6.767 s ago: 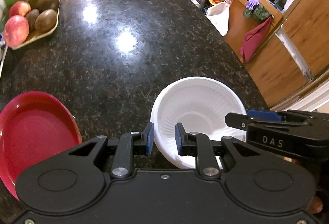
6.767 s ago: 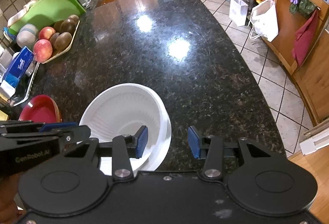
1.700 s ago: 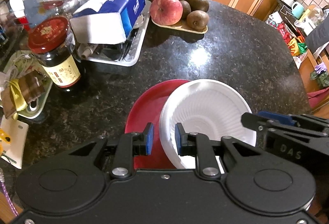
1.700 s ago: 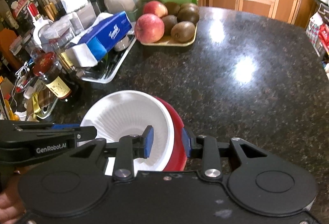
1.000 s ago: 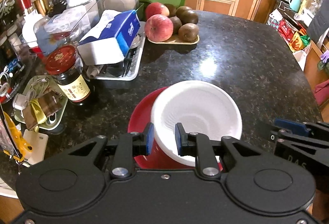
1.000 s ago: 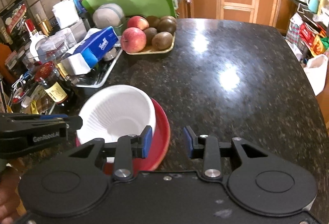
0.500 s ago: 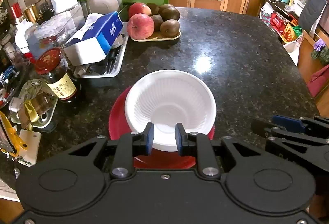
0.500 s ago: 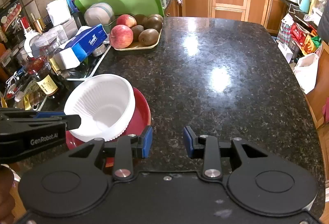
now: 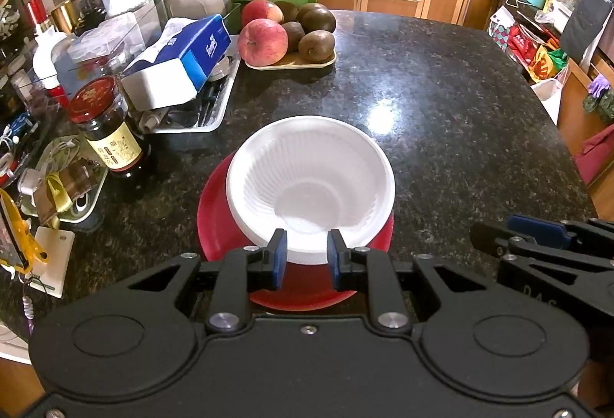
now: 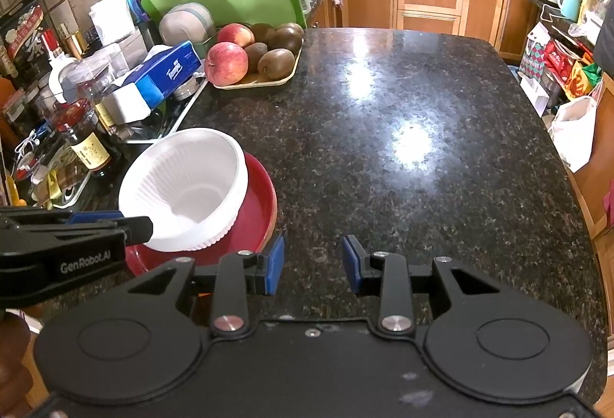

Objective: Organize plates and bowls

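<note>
- You see a ribbed white foam bowl, upright, nested on the red plate.
- The red plate lies flat on your countertop.

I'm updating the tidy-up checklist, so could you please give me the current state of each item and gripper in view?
white bowl: upright, empty, resting in the red plate, released.
red plate: flat on the countertop, bowl inside it.
left gripper: jaws apart, holding nothing, near the bowl's rim.
right gripper: jaws apart, empty, over bare counter.
sauce jar: upright, red lid on.
fruit tray: loaded with apples and kiwis.
</note>
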`<state>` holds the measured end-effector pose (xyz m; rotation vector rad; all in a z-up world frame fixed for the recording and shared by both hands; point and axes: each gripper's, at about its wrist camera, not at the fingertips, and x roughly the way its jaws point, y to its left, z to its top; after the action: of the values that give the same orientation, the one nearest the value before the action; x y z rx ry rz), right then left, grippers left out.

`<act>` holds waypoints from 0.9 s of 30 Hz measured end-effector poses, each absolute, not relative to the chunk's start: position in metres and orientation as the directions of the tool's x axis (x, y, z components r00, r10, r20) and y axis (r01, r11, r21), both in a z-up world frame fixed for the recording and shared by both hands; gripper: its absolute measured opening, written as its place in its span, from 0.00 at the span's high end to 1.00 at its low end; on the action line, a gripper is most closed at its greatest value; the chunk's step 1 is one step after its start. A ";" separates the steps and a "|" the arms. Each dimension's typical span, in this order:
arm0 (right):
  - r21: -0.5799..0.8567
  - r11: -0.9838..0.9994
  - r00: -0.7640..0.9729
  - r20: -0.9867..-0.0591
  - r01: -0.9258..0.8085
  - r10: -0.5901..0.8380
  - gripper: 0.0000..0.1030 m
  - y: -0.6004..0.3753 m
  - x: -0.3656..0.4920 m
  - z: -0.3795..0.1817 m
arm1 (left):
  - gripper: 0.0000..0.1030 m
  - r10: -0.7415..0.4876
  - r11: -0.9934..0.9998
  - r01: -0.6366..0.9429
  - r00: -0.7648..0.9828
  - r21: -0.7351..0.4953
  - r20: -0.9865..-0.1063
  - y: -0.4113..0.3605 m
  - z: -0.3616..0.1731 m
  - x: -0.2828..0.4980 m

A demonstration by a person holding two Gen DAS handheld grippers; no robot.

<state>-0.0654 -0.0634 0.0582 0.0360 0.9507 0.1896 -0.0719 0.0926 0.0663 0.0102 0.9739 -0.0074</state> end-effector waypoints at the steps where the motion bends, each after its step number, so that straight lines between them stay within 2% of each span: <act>1: 0.114 0.983 0.566 -0.805 -0.147 0.178 0.65 -0.063 -0.065 0.058 | 0.71 -0.004 1.000 0.011 0.562 0.003 -0.827 0.092 0.066 -0.073; 27: 0.104 0.983 0.574 -0.800 -0.152 0.174 0.65 -0.060 -0.058 0.059 | 0.71 -0.008 1.000 0.004 0.557 -0.007 -0.830 0.094 0.063 -0.064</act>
<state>-0.0583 -0.0603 0.0595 0.0249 0.9405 0.1907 -0.0643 0.0939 0.0628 -0.0047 0.9795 -0.0074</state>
